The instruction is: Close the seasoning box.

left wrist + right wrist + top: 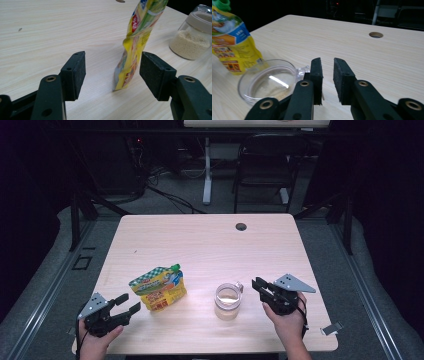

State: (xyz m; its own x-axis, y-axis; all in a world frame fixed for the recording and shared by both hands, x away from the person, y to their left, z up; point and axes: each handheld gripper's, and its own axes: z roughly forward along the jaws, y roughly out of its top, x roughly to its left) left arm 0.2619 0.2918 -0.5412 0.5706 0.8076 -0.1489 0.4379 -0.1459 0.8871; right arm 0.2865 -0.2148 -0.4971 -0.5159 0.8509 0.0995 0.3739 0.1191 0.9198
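Looking down from the high view, I see my left gripper at the lower left with its jaws spread wide, holding nothing; in the left gripper view the yellow pouch stands upright between the pads without touching either. My right gripper at the lower right has its jaws parted by a narrow gap, empty, just beside the glass jar and its small side handle. The pouch is glossy, crinkled foil with a green screw cap, standing left of centre; the jar is clear, round and wide-mouthed, with pale grainy powder in its bottom. Both rest on a light wood-grain table with a round cable hole near its far edge, and a dark room with a chair lies beyond.
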